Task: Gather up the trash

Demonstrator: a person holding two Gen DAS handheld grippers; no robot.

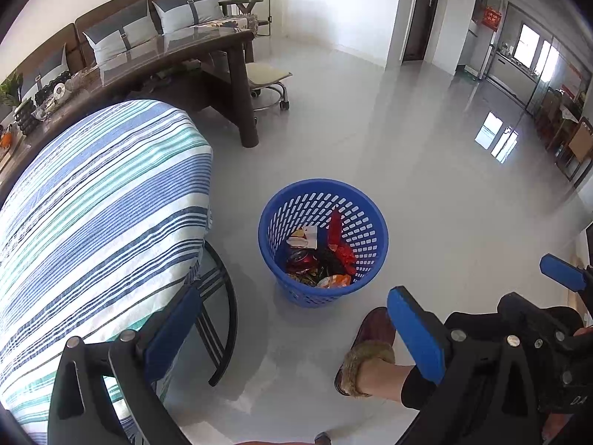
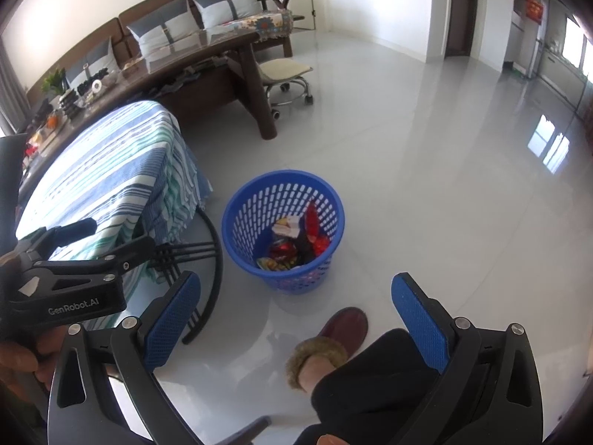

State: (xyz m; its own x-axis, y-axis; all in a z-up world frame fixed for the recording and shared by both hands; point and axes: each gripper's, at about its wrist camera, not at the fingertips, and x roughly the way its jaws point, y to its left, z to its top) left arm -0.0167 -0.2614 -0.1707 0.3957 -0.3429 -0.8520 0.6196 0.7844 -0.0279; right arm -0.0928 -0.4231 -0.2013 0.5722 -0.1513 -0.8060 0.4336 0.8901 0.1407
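Blue perforated basket [image 1: 323, 241]: stood on the pale glossy floor [image 1: 407, 170], just beside the striped-cloth surface [image 1: 96, 200]. Contents: trash [image 1: 318, 259], a heap of red, orange and white wrappers and what looked like a crushed red can; individual prints too small to read.

Left claw [image 1: 292, 337]: blue pads set wide apart, nothing between them, held above the floor short of the basket.

Right claw [image 2: 296, 319]: likewise spread, empty, aimed at the same basket [image 2: 283, 230].

Left-wrist view only: the right tool at the right edge, showing a blue pad and black body with partial lettering "D.A", cut off by the frame.

Right-wrist view only: the left tool's black body at the left edge, printed "GenRobot.AI" [image 2: 74, 309], with fingers of the holding hand under it.

Both views: a dark red slipper with fur trim [image 1: 370, 348] on the person's foot, near the basket; dark wooden desk [image 1: 207, 55]; cushioned sofa [image 1: 148, 18]; wheeled stool [image 1: 267, 81].

Red sign on the far wall [image 1: 491, 18]: writing illegible. Items on the desk were too small to identify. The striped surface's black frame was partly hidden by its cloth.
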